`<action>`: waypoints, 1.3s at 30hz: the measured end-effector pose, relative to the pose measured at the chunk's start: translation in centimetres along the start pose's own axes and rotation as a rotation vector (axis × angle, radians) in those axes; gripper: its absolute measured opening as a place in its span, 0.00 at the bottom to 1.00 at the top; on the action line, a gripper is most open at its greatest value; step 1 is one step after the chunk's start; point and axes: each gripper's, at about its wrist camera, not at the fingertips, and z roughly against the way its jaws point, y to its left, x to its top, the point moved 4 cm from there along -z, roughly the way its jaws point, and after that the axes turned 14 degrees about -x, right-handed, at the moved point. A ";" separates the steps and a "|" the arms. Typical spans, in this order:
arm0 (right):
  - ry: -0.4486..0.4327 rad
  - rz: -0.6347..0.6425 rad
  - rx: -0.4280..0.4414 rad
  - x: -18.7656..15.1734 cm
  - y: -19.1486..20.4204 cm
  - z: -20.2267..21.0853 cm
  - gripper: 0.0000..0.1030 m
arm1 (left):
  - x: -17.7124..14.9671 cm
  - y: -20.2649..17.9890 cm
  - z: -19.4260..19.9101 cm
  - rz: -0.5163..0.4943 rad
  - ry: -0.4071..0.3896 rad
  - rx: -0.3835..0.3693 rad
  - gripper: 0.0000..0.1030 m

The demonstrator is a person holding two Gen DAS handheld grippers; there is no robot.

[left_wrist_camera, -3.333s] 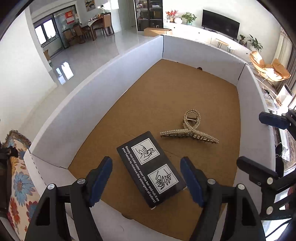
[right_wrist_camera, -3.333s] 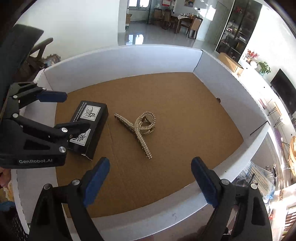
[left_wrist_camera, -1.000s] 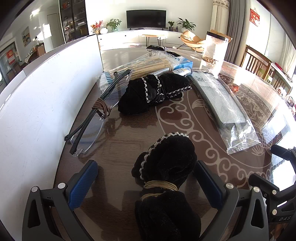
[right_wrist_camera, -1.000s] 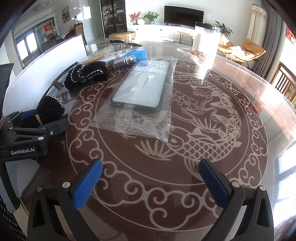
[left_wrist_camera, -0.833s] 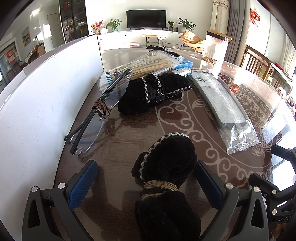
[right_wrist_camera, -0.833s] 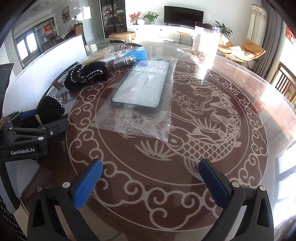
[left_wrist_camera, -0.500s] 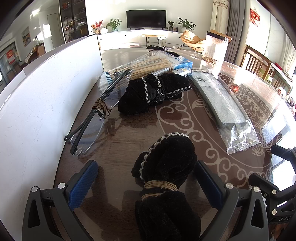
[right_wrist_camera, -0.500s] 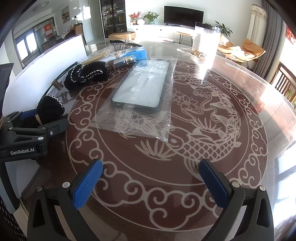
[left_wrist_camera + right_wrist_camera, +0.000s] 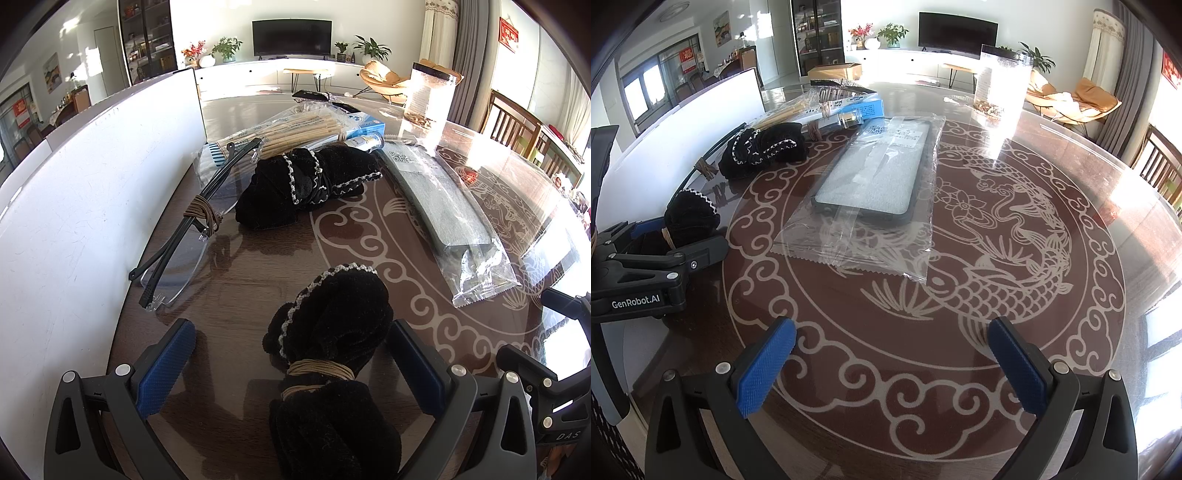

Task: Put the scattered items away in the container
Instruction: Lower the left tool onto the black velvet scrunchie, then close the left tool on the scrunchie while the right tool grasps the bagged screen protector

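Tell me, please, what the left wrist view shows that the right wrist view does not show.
Only the left wrist view shows the glasses' lens and the left gripper, open around the near black bundle. Only the right wrist view shows the fish pattern and the open right gripper. Both show the far black bundle, the bagged grey case and the white container wall.
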 end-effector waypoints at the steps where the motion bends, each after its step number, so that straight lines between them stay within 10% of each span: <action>1: 0.000 0.000 0.000 0.0 0.0 0.0 1.00 | 0.0 0.0 0.0 0.000 0.000 0.000 1.00; 10: -0.002 0.001 0.015 0.0 0.0 0.1 1.00 | -0.2 0.0 0.1 0.000 0.000 0.000 1.00; 14: -0.042 -0.056 0.157 0.2 -1.4 1.4 1.00 | -0.3 0.1 0.3 0.004 -0.001 -0.001 1.00; 19: -0.110 0.016 0.166 6.1 -1.3 0.6 1.00 | 1.1 0.0 -0.8 0.089 -0.022 0.069 1.00; 28: 0.040 0.106 0.055 13.5 4.3 -8.3 1.00 | -0.4 -0.4 0.2 0.035 -0.006 0.025 1.00; 39: -0.035 0.160 0.107 3.0 0.0 -1.6 0.82 | -5.0 -1.1 3.8 -0.050 0.036 -0.038 1.00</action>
